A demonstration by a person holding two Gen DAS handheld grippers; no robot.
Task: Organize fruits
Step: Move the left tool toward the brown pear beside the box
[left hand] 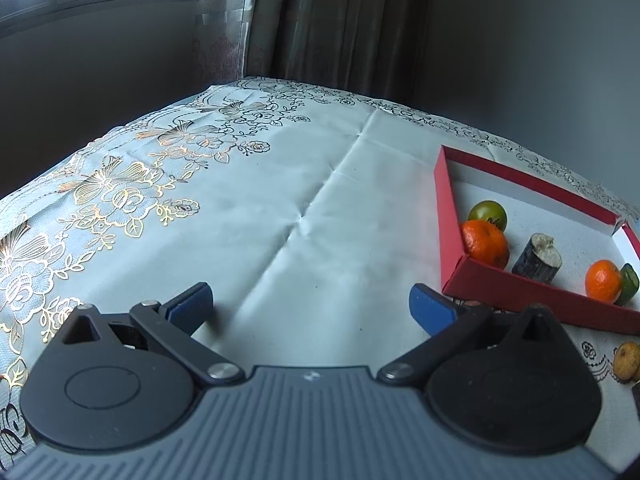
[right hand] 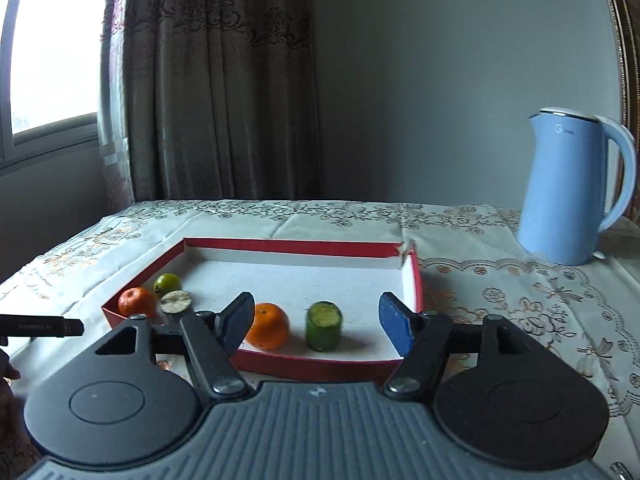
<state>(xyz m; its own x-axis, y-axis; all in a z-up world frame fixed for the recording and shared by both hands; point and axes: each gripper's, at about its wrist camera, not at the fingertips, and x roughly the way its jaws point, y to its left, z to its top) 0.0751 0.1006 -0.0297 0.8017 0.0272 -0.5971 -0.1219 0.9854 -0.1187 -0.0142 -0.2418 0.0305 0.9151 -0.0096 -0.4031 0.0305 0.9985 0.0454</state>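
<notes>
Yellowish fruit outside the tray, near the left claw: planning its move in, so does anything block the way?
Only the red tray's low near wall stands between the yellowish fruit and the floor; the open left claw must lift it over.

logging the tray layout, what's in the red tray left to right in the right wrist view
orange → green fruit → dark cut piece → second orange → green cut piece, all inside the red tray

The red tray (right hand: 416, 280) sits flat, white inside. Along its left wall lie a green fruit (right hand: 167, 282), an orange (right hand: 136, 302) and a dark stub (right hand: 176, 301). Near the front: another orange (right hand: 269, 326), then an upright green piece (right hand: 323, 326).
</notes>
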